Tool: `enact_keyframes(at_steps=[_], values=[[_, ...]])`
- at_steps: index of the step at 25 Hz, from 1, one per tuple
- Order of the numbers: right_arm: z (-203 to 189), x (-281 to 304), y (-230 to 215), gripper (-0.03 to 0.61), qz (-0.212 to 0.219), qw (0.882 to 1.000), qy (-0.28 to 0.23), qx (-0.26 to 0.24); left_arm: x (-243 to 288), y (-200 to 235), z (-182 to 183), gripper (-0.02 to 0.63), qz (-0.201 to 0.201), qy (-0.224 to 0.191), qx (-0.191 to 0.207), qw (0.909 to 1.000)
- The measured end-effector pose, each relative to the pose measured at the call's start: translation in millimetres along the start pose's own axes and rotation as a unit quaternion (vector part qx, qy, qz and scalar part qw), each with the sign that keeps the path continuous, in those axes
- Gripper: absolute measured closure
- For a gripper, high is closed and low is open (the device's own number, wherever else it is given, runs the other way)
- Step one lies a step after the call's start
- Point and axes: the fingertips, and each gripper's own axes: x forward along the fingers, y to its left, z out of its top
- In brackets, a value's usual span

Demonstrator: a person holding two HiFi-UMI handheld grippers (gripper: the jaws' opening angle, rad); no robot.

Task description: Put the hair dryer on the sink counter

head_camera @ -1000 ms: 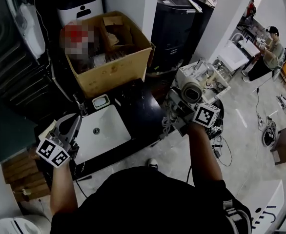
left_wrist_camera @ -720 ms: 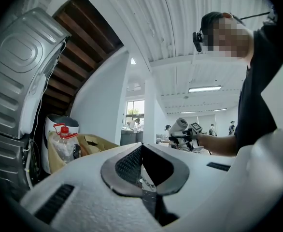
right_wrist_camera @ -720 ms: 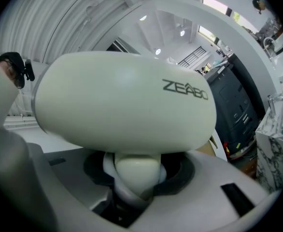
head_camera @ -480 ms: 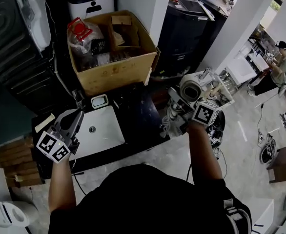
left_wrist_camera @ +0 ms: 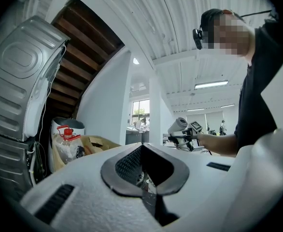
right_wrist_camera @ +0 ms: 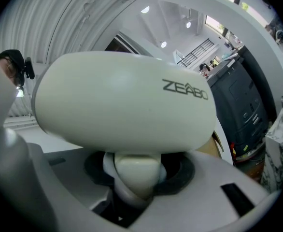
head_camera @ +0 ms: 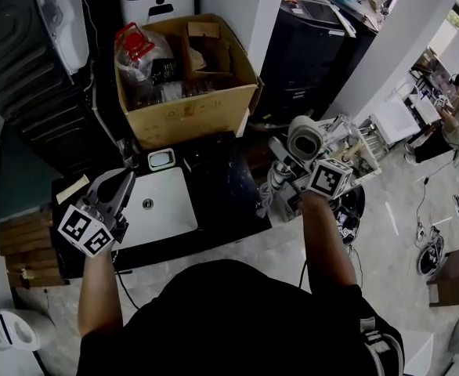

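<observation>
Fingers [right_wrist_camera: 194, 211] of the right gripper [right_wrist_camera: 134, 178] pinch the handle of the cream hair dryer [right_wrist_camera: 124, 105], whose barrel lies across the jaws. In the head view the dryer is held in the air at centre right of the frame, just right of the black sink counter [head_camera: 222, 182] and not on it. Fingers [left_wrist_camera: 98, 211] of the left gripper [left_wrist_camera: 142, 149] meet at their tips with nothing between them, at lower left beside the white basin [head_camera: 163, 210]. A cardboard box [head_camera: 186, 112] stands at upper centre.
</observation>
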Motion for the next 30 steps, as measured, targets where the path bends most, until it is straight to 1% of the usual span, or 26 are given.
enact_keyframes(at_steps=[7, 15, 19, 24, 30], values=[[-4, -1, -13, 0.414, -0.003, 1.000, 0.010, -0.008, 17, -11, -1, 0.598, -0.005, 0.000, 0.000, 1.0000], [-16, -1, -29, 0.414, -0.015, 0.999, 0.033, -0.010, 35, -26, -8, 0.598, -0.007, 0.005, -0.006, 0.9999], [-27, 5, -26, 0.414, -0.008, 0.999, 0.048, -0.020, 41, -27, -16, 0.598, 0.005, 0.014, -0.011, 0.9998], [-43, 16, -29, 0.414, -0.011, 0.997, 0.072, -0.039, 45, -26, -25, 0.598, 0.023, 0.022, -0.023, 0.9992], [-71, 24, -37, 0.414, -0.014, 0.994, 0.102, -0.034, 39, -27, -33, 0.598, 0.028, 0.030, -0.022, 0.9989]])
